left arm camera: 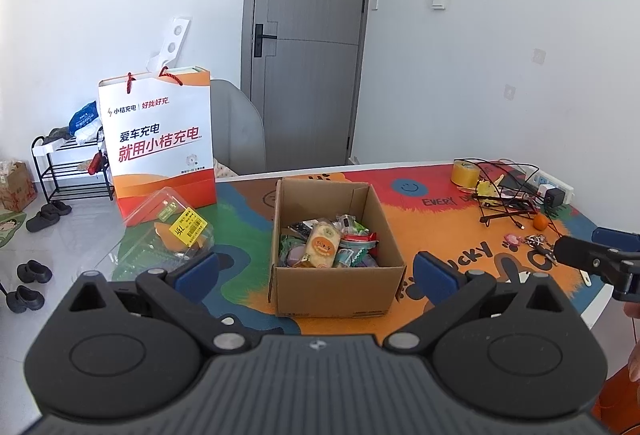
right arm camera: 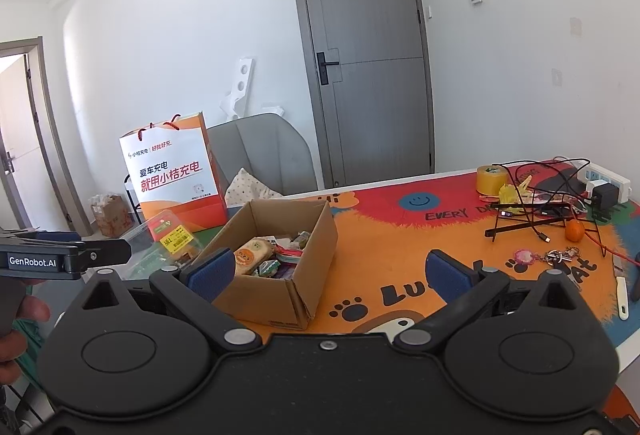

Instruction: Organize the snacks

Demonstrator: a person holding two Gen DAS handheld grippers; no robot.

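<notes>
Both grippers were idle over the near edge of the table (left arm camera: 420,235). Left gripper (left arm camera: 316,269) had its blue pads spread wide with nothing between them; right gripper (right arm camera: 330,271) was the same, wide apart and empty. Each also showed at the edge of the other's view, held level and clear of the table.

Progress, judged from the layout: looked mostly done or at a pause.
- Cardboard box (left arm camera: 334,291) sat open-topped mid-table on the colourful mat, directly ahead of the left gripper and ahead-left of the right one.
- Snacks (left arm camera: 324,245) were piled loosely inside it: a round-print cracker pack on top, plus several small green, red and purple wrapped pieces. Box was roughly half full, with nothing over the rim.
- I saw no loose snack packets on the mat around the box.

Possibly left:
- Clear plastic clamshell (left arm camera: 168,235) with a yellow price sticker lay left of the box, in front of the orange-and-white paper bag (left arm camera: 160,139). It seemed to hold something green and orange, but the glare made it hard to tell whether that was food for the box.
- The bag stood upright at the far left table edge; its contents were not visible.

Right-side clutter was not snack stock: yellow tape roll (left arm camera: 466,173), cables, power strip (right arm camera: 604,181), keychains. One small orange fruit (right arm camera: 575,230) sat among the cables, well apart from the box, and could count as a straggler.
</notes>
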